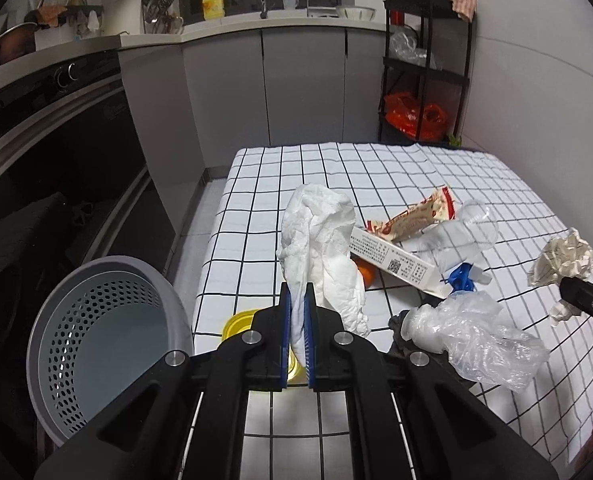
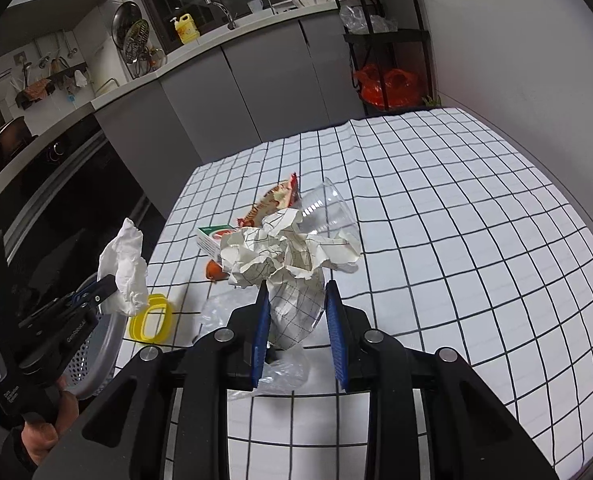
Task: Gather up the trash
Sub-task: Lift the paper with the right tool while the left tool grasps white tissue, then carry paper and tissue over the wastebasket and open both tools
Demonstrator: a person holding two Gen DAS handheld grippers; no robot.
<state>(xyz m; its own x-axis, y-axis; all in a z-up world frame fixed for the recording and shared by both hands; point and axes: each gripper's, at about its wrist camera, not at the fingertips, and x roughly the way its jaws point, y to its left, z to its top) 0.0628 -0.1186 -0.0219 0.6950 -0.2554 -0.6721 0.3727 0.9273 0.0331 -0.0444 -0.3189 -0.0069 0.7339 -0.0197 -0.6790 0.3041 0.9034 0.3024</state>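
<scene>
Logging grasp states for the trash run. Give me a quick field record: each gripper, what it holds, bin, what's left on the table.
left gripper: shut on tissue, lifted off the table
right gripper: shut on paper ball
bin: grey, perforated, beside the table's left edge, looks empty
table: checked cloth
left on table: carton, red wrapper, clear cup, plastic bag, yellow lid
</scene>
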